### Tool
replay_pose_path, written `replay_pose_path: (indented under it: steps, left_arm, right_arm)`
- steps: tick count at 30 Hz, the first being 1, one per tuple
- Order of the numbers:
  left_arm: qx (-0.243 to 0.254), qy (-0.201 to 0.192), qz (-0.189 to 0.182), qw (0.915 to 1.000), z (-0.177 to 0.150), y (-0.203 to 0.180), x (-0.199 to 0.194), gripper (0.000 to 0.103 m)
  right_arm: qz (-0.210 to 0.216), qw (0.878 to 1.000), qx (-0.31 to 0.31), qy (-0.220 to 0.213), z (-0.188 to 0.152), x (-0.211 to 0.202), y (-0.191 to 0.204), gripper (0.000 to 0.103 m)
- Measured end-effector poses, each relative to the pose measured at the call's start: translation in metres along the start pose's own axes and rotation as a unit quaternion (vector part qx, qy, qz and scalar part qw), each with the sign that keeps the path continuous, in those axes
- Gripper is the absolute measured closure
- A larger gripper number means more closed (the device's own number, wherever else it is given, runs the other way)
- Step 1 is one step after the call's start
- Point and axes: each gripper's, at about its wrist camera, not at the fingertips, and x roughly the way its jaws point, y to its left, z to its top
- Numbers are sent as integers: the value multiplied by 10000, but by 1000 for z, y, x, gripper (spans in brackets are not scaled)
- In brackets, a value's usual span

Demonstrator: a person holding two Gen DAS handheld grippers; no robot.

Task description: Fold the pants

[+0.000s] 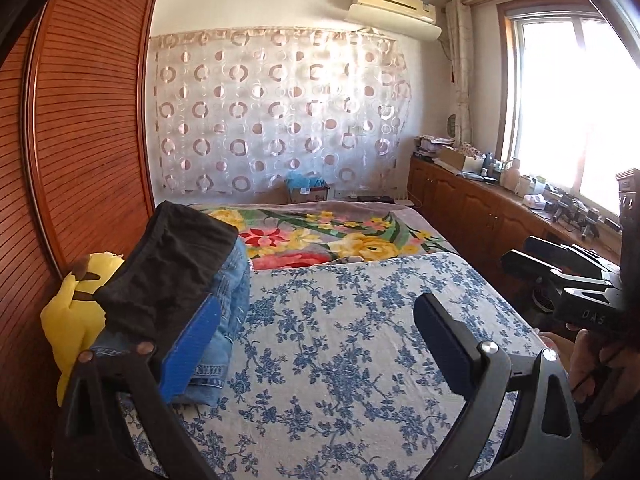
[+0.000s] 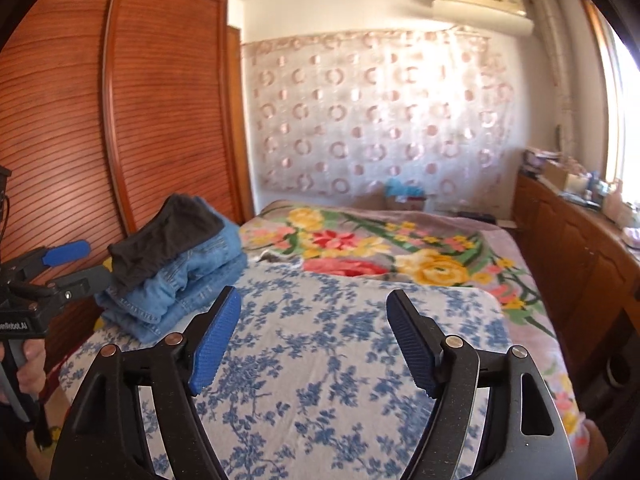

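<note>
A stack of folded pants lies at the left edge of the bed: dark pants (image 2: 172,236) on top of blue jeans (image 2: 180,292). In the left wrist view the dark pants (image 1: 172,268) and jeans (image 1: 232,292) sit just behind the left finger. My left gripper (image 1: 316,340) is open and empty, beside the stack; it also shows in the right wrist view (image 2: 80,264). My right gripper (image 2: 312,340) is open and empty above the blue-flowered sheet (image 2: 340,360), to the right of the stack; it also shows in the left wrist view (image 1: 532,252).
A yellow plush toy (image 1: 76,316) sits left of the stack against the wooden wardrobe (image 1: 80,120). A flowered blanket (image 2: 400,252) covers the far half of the bed. A wooden cabinet (image 1: 480,204) with clutter runs under the window on the right.
</note>
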Motion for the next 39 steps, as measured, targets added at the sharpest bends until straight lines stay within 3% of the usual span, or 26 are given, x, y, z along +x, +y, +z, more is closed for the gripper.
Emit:
replay_pose_path:
  steps: [19,39]
  left_arm:
    - [271,-220,20,9994,-16,-48,-60,5]
    - [62,-33,219,9997,-46,-36,-61,5]
  right_arm:
    - [-270,9987,190,-394,-25,-90,5,26]
    - [-505,9978,406,-154,-60,-101,1,26]
